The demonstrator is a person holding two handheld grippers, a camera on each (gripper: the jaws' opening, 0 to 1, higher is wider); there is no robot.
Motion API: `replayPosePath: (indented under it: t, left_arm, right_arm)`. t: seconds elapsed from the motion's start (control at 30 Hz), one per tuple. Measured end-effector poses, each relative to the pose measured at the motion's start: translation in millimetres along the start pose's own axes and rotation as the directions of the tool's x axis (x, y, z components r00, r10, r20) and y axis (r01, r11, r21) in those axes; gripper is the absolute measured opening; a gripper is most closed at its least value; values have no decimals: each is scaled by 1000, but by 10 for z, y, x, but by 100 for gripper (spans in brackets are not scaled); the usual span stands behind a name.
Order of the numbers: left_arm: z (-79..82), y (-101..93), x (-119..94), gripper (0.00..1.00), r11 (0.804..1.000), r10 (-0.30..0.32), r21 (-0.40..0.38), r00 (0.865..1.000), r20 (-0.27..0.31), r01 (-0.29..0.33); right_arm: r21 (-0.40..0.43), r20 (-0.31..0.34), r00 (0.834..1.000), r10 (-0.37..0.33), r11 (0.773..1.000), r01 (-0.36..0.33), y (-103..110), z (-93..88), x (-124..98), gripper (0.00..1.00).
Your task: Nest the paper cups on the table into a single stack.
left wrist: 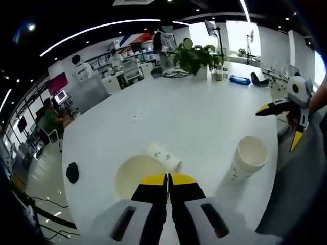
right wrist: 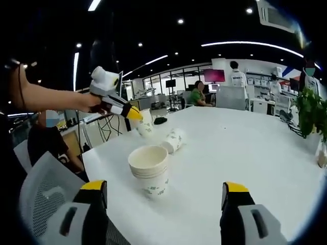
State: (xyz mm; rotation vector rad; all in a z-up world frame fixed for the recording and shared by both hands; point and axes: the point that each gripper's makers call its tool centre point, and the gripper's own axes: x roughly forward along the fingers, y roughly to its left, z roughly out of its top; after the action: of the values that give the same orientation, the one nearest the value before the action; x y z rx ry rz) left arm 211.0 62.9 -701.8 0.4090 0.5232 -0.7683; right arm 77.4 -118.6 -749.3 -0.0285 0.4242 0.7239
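Left tongs pinch a cup; right tongs gape

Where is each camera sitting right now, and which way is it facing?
Left gripper view: rides the left tongs, shut on a held cup; beyond lie a tipped cup and the cup stack.
Right gripper view: rides the open right tongs, facing the stack; the person's forearm shows.
Shared: stack, tipped cup, white table.
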Motion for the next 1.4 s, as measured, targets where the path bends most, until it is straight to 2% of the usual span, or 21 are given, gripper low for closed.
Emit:
replayPosePath:
  t: [0.07, 0.17, 0.33, 0.63, 0.87, 1.4]
  left_arm:
    - [59, -41, -27, 0, 1000, -13, 7, 1000, 17, 12]
    - [262, -197, -106, 0, 999, -41, 28, 998, 52, 40]
    - [500, -376, -188, 0, 996, -86, 44, 992, 97, 82]
    - [808, -822, -286, 0, 982, -168, 105, 980, 111, 156]
    - [788, -1016, -240, 0, 969, -214, 143, 973, 85, 201]
    - [791, -1394, -192, 0, 941, -311, 161, 948, 65, 297]
  right_arm:
    - [-10, -7, 1000, 1, 1000, -1, 7, -14, 7, 97]
    - [-37, -12, 1000, 4, 999, -4, 23, -27, 16, 99]
    - [-69, -26, 1000, 15, 997, -17, 57, -61, 29, 100]
    - [-62, -33, 999, 17, 998, -19, 48, -86, 36, 100]
    - [-56, -29, 1000, 5, 998, -7, 15, -81, 29, 99]
    - [-44, -40, 999, -1, 999, -1, -4, -105, 36, 97]
